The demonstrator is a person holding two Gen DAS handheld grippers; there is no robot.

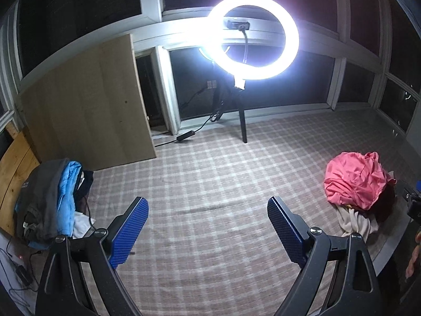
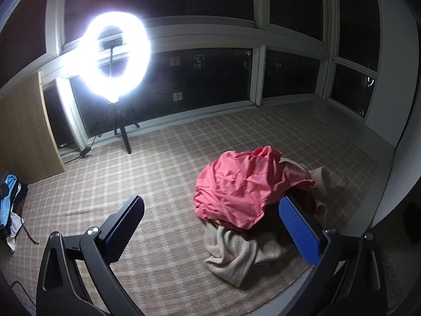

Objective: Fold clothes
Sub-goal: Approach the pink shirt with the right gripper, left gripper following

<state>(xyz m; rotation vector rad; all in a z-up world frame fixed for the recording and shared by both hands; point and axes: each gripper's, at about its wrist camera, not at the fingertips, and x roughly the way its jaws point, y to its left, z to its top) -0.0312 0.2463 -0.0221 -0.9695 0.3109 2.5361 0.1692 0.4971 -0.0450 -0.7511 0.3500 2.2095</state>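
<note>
Pink top [image 2: 242, 184] was seen crumpled over a cream knit [image 2: 236, 252] on the plaid cloth [image 2: 163, 184], right side, well apart from a second pile [image 1: 52, 197] of grey and blue clothes at the left edge. Both grippers, left [image 1: 208, 226] and right [image 2: 210, 226], were held with jaws spread wide, nothing gripped. A ring light [image 1: 254, 36] was lit by the windows.

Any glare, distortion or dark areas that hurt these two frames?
Left wrist view: ring light blows out to white and window frames bow from fisheye. Right wrist view: same glare, yet the pink garment and plaid cloth read clearly; corners fall dark.
</note>
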